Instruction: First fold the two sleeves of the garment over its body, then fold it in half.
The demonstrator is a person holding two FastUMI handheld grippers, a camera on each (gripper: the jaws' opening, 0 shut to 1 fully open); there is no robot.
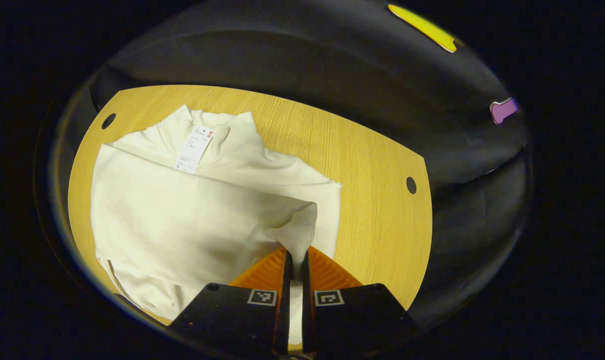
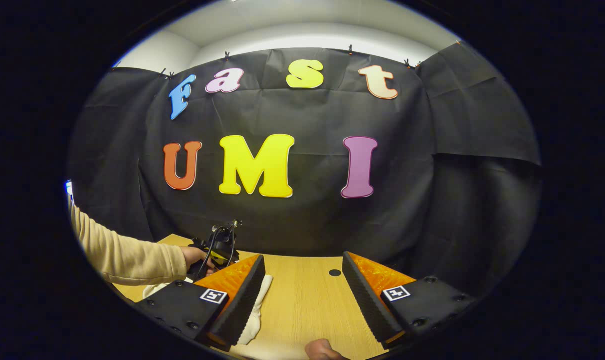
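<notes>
The left gripper (image 1: 296, 260) is clamped on a sleeve cuff (image 1: 299, 232) just ahead of its fingers, the garment (image 1: 182, 220) spreading forward-left on the table (image 1: 377, 220), while the right gripper (image 2: 302, 295), jaws apart, hovers beside it.

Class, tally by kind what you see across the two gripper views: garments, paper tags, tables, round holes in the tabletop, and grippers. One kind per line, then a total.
Garment: 1
Paper tag: 1
Table: 1
Round holes in the tabletop: 2
Grippers: 2, the left gripper and the right gripper
Total: 7
</notes>
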